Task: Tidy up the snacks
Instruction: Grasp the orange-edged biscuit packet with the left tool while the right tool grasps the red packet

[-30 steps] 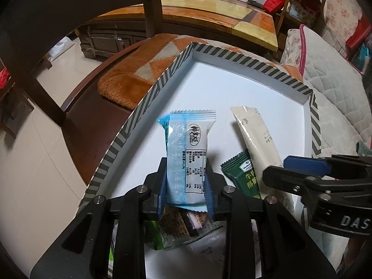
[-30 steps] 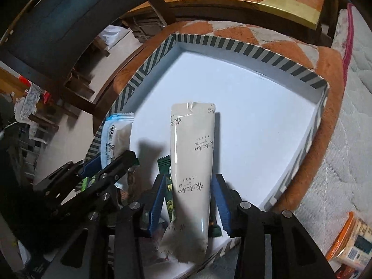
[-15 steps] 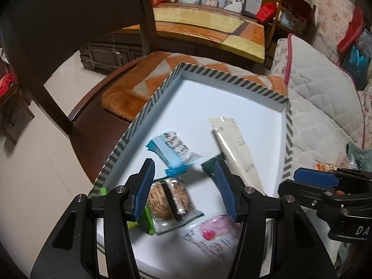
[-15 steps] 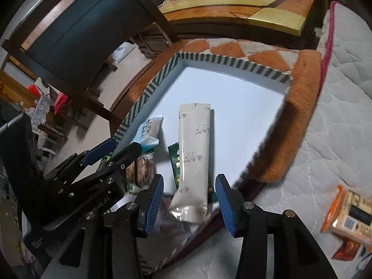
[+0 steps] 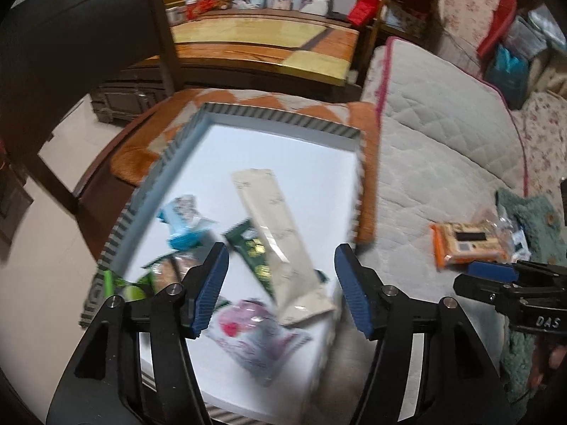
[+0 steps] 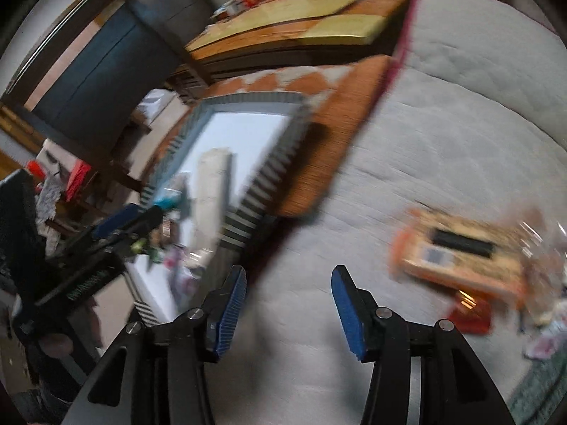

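A second ago your left gripper [image 5: 281, 283] was clamped on the blue-and-white wafer packet [image 5: 184, 217] and your right gripper [image 6: 288, 304] on the long cream sachet [image 5: 280, 237]; both packets now lie loose inside the striped-rim box [image 5: 280, 120]. Your left jaws are opening with nothing between the pads, and they hang above the near end of the box. Your right jaws are also opening and empty, and that gripper has swung off the box to sit over the quilted bedspread [image 6: 443, 134].

The cream sachet rests diagonally across the white floor of the box, its lower end lapping a dark green packet [image 5: 250, 248]. The blue packet lies crumpled to the left of it, near the striped wall. Closer to you sit a clear biscuit pack [image 5: 170, 271] beside something green, and a pink-printed pouch [image 5: 255, 333] (all softened by blur).

The box stands on an orange chair cushion [image 5: 368, 141] just beside the bed. Out on the bedspread, well apart from the box, lies an orange cracker pack [image 5: 464, 242], blurred in the right wrist view.
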The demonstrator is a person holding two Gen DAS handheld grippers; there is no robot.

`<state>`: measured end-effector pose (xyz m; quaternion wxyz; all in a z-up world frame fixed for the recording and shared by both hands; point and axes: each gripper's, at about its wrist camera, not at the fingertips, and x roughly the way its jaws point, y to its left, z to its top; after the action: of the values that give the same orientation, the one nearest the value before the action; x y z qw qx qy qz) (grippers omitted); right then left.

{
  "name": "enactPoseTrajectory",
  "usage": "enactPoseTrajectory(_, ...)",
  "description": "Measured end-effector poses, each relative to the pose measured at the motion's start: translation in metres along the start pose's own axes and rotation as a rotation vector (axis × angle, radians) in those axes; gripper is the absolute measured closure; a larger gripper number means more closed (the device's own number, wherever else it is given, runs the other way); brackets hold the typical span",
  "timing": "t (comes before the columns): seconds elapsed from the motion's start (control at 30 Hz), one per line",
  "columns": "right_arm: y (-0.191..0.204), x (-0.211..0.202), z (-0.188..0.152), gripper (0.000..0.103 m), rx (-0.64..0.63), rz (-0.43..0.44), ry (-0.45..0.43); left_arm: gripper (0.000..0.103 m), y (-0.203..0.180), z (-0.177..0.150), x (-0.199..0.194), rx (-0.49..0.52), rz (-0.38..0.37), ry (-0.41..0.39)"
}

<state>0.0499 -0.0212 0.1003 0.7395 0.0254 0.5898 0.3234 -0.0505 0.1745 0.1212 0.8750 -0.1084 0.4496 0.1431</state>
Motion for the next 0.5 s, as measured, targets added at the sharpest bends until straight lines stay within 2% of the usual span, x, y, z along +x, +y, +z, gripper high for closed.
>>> enactPoseTrajectory(0.17,-0.048,-0.015,-0.023,0.054,0.075,-0.058,-0.010,0.041,-0.031,-0.003,0.004,0.040,-0.049,0.029)
enactPoseTrajectory(0.33,-0.078,-0.025,-0.040,0.053,0.115,-0.082,-0.012,0.041,-0.063,-0.007,0.014,0.078,-0.110,0.077)
enactPoseTrajectory(0.5,-0.092,-0.038,-0.026,0.053,0.078,-0.103,-0.054,0.041,-0.089,-0.013,0.024,0.120,-0.124,0.112)
